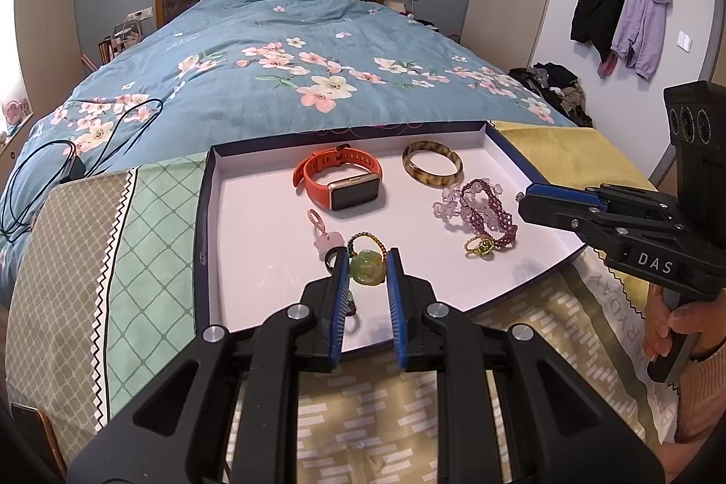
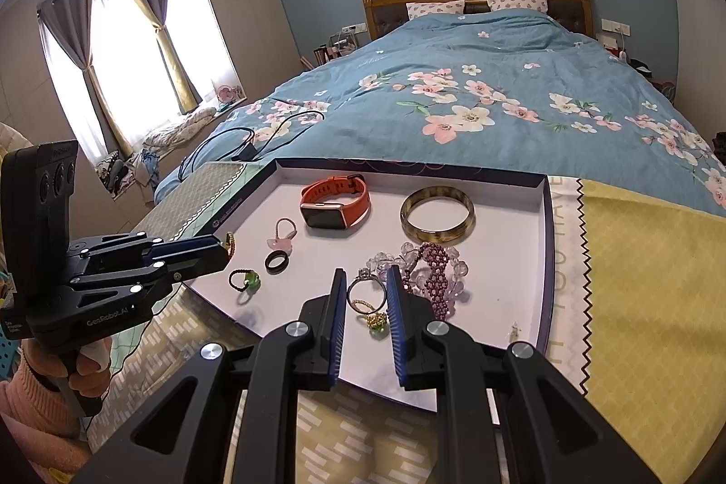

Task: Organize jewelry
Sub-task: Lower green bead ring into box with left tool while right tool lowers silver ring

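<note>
- The left gripper [image 1: 367,262] is over the near edge of the tray [image 1: 205,212], its blue pads clamped on a green jade pendant [image 1: 366,267]. The pendant's beaded loop stands up past the fingertips, above the tray floor.
- The right gripper [image 2: 365,285] is over the near right part of the tray and pinches a silver ring [image 2: 365,290] between its pads. The ring's stone points away from the camera.
- A gold ring with a green stone [image 2: 375,319] lies on the tray floor just under that gripper.
- A dark-looped ring with a green stone [image 2: 245,281] and a black ring [image 2: 277,261] lie in the tray's near left part.
- A pink charm [image 1: 324,241] lies in the tray just beyond them.
- A purple beaded bracelet [image 1: 488,214] lies across a clear bead bracelet [image 1: 447,203], toward the tray's right side.
- An orange watch [image 1: 340,180] rests on its side in the far middle of the tray.
- A mottled brown bangle [image 1: 432,164] lies flat in the tray's far right corner.
- The tray sits on patterned cloths [image 1: 149,257]. Past its far edge is a blue flowered quilt [image 1: 272,75].
</note>
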Available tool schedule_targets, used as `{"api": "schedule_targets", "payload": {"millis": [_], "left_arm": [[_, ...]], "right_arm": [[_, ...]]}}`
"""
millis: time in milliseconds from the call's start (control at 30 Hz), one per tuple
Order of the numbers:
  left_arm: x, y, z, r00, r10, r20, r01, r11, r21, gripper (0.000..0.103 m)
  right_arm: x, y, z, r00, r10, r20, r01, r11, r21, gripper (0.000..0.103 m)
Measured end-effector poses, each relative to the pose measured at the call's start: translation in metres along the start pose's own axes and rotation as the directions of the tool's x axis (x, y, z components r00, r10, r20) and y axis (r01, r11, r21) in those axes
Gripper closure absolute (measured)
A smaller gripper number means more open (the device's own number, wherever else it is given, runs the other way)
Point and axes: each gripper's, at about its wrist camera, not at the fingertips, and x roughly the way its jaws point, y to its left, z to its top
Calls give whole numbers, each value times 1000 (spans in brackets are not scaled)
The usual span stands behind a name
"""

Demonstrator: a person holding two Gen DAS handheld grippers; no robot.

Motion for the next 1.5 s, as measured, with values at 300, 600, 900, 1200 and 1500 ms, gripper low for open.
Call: {"api": "schedule_targets", "payload": {"millis": [300, 600, 900, 1200, 1500], "left_arm": [[0, -1, 2, 1000, 1, 0, -1, 1000, 1, 86], [2, 1, 5, 1000, 4, 1, -4, 1000, -4, 86], [6, 3, 8, 1000, 8, -3, -8, 1000, -8, 86], [9, 5, 8, 1000, 9, -9, -9, 1000, -10, 86], [12, 6, 8, 1000, 10, -11, -10, 1000, -13, 86]], "right_arm": [[1, -2, 0, 1000, 4, 1, -5, 1000, 5, 87], [1, -3, 1, 1000, 4, -1, -4, 1000, 6, 87], [5, -7, 2, 1000, -5, -5, 5, 1000, 9, 87], [9, -7, 4, 1000, -16, -10, 16, 1000, 10, 87], [14, -5, 5, 1000, -20, -19, 20, 1000, 3, 87]]}}
